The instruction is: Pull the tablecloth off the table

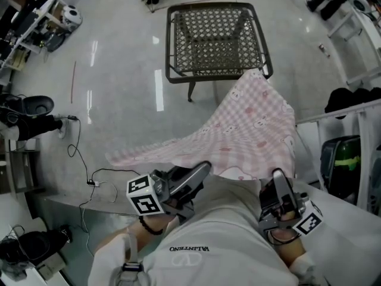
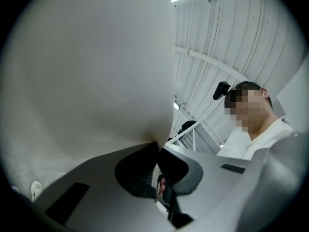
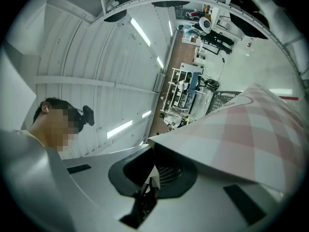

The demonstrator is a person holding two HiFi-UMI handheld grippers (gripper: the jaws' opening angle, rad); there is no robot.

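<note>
The pink checked tablecloth [image 1: 250, 130] hangs stretched in the air from the near right corner of the dark mesh table [image 1: 214, 40] down to my chest. Only its far tip still touches that corner; the table's mesh top is bare. My left gripper [image 1: 205, 167] is shut on the cloth's near left edge, and my right gripper [image 1: 277, 175] is shut on its near right edge. In the left gripper view the cloth's pale underside [image 2: 96, 71] fills the left, pinched in the left gripper [image 2: 156, 151]. The right gripper [image 3: 153, 149] pinches the checked cloth [image 3: 256, 134].
Black cables [image 1: 89, 174] trail over the shiny floor at the left, beside dark equipment [image 1: 30, 115]. A white rail frame [image 1: 363, 124] and a black bag with green [image 1: 342, 159] stand at the right. More racks line the far edges.
</note>
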